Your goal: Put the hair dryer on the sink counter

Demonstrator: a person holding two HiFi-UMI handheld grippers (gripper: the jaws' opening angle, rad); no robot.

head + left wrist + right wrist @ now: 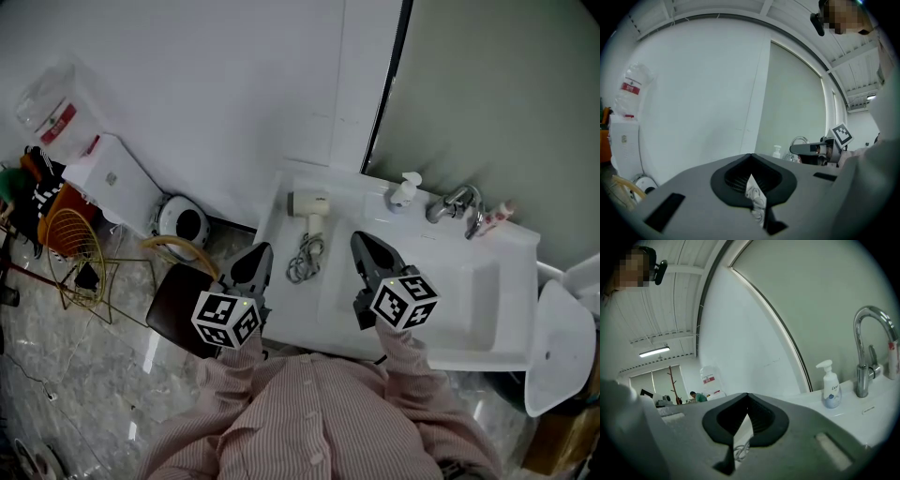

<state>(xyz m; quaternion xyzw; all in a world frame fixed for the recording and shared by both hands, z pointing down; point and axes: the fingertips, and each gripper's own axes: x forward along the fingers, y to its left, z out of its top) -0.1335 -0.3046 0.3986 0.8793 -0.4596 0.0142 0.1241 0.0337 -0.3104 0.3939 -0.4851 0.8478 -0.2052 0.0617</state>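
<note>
The hair dryer point(309, 206) lies on the white desk point(339, 286), left of the sink basin point(469, 291), with its coiled cord point(305, 258) just beside it. The left claw point(261, 253) and right claw point(363, 242) are both pinched narrow and empty, hovering on either side of the cord.

White counter point(336, 281): hair dryer point(307, 204), soap bottle point(405, 190)

White wall point(206, 94); glossy marbled floor point(75, 375)
</note>
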